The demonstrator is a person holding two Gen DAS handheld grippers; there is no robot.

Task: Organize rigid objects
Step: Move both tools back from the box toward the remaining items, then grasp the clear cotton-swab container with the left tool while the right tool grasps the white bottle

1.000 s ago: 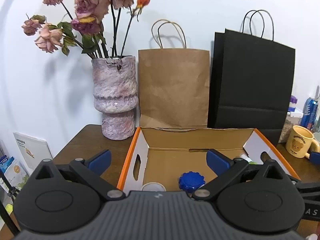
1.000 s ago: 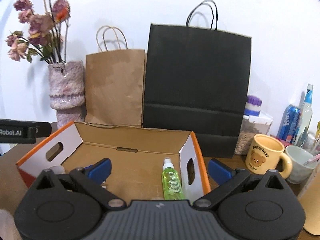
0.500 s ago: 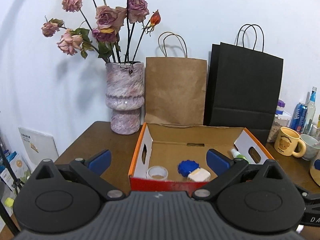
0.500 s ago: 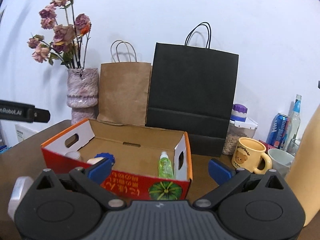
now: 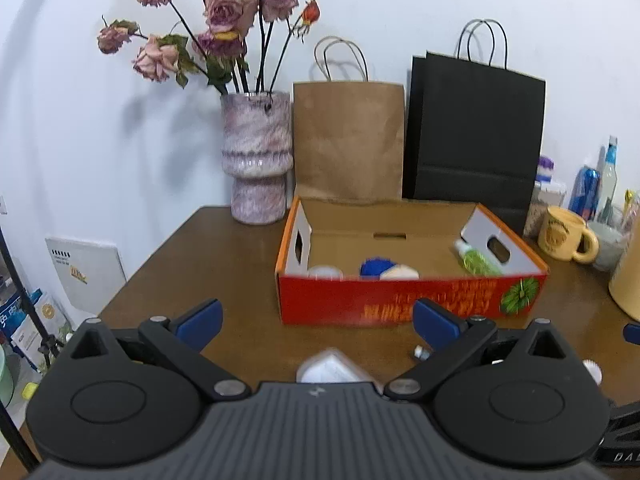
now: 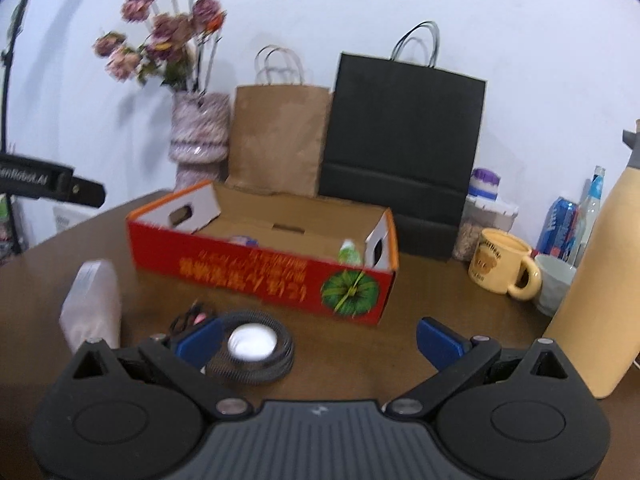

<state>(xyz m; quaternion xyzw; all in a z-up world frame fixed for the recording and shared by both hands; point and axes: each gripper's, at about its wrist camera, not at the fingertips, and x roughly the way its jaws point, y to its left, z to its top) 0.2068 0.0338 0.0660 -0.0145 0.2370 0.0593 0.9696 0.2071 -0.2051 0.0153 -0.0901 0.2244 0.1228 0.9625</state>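
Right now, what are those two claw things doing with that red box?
A person holds a claw in each hand. Both the left claw and the right claw are open and empty, back from the red box. A green bottle and a blue lid already lie inside. A black coil and a white packet wait on the table.

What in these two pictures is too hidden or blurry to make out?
- Left view: the white object on the table, mostly behind the tongs' body.
- Left view: the blue and white items in the red box, half hidden by its front wall.
- Right view: the box lettering, motion-blurred.
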